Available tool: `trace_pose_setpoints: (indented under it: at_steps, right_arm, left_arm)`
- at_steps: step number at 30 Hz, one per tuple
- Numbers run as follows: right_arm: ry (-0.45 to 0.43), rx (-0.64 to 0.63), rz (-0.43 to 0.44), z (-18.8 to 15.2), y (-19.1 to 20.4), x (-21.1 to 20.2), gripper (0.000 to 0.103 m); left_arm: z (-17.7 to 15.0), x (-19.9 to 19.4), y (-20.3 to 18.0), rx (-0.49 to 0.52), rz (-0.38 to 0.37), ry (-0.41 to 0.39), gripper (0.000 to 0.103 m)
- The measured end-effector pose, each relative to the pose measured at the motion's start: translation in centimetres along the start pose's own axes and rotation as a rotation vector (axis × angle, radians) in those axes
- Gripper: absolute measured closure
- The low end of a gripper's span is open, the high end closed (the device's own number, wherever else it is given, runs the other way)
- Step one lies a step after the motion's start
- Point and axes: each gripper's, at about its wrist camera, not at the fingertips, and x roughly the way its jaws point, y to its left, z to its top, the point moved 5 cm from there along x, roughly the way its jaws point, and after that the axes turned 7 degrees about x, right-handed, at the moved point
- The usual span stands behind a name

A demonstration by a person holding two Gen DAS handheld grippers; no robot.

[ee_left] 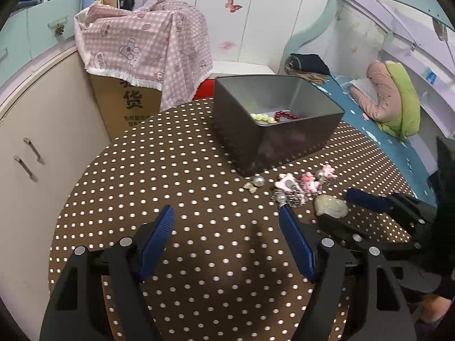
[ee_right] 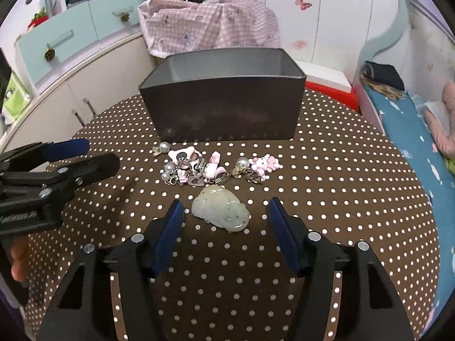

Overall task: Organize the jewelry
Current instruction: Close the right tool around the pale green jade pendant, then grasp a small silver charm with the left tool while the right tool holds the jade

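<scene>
Jade pendant [ee_right: 220,208] lies between spread right gripper [ee_right: 224,221] fingers, untouched; left gripper [ee_left: 227,228] wide open, empty (box [ee_right: 221,99] contents hidden from right view).

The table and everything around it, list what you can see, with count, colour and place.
Box: one, dark grey, back of table.
Beads: two strands, yellow-green and red, inside box.
Charms: a cluster, pink, silver and pearl, in front of box.
Pendant: one, pale green, nearest the right gripper.
Tablecloth: one, brown with white dots, covering table.
Checked cloth: one, pink, over a carton behind.
Left gripper: open, empty.
Right gripper: open, either side of pendant.
</scene>
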Motion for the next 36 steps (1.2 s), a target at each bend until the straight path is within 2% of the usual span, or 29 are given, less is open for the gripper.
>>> trace_pose_setpoints:
  at_steps: [1, 8, 14, 17, 22, 27, 30, 32, 33, 34, 35, 36]
  right_arm:
    - [-0.002, -0.008, -0.007, 0.0, -0.2, 0.0, 0.062]
    - [-0.002, 0.036, -0.039, -0.3, -2.5, -0.7, 0.062]
    - [-0.011, 0.081, -0.035, -0.8, -4.5, -1.2, 0.062]
    - [-0.017, 0.083, -0.030, -1.0, -4.6, -1.2, 0.062]
    - [-0.020, 0.090, -0.018, -1.1, -4.7, -1.3, 0.062]
    - [-0.021, 0.095, -0.011, -1.2, -4.9, -1.4, 0.062]
    - [-0.021, 0.098, -0.006, -1.2, -5.1, -1.4, 0.062]
    - [-0.021, 0.099, -0.005, -1.2, -5.1, -1.4, 0.062]
    - [-0.021, 0.099, -0.006, -1.2, -5.0, -1.4, 0.062]
    - [-0.021, 0.098, -0.007, -1.2, -5.0, -1.4, 0.062]
    - [-0.021, 0.099, -0.008, -1.2, -5.0, -1.4, 0.062]
    - [-0.021, 0.099, -0.009, -1.2, -5.1, -1.4, 0.062]
  left_arm:
    - [0.0, 0.1, -0.2, 0.003, -0.009, 0.002, 0.030]
    - [0.5, 1.1, -2.4, 0.026, -0.046, 0.011, 0.030]
    - [2.1, 2.6, -2.9, 0.016, -0.026, 0.013, 0.030]
    - [2.5, 3.7, -2.3, 0.010, 0.013, 0.043, 0.030]
    - [2.5, 4.9, -0.5, -0.043, 0.030, 0.070, 0.030]
    - [2.8, 5.6, -0.3, -0.020, 0.054, 0.073, 0.033]
    - [3.0, 5.8, -0.5, 0.043, 0.127, 0.071, 0.054]
    - [2.8, 5.7, -0.6, 0.055, 0.122, 0.066, 0.063]
    - [2.7, 5.6, -0.6, 0.068, 0.121, 0.064, 0.072]
    - [2.6, 5.5, -0.7, 0.081, 0.116, 0.059, 0.086]
    - [2.5, 5.4, -0.6, 0.094, 0.122, 0.055, 0.093]
    - [2.3, 5.2, -0.6, 0.098, 0.117, 0.054, 0.094]
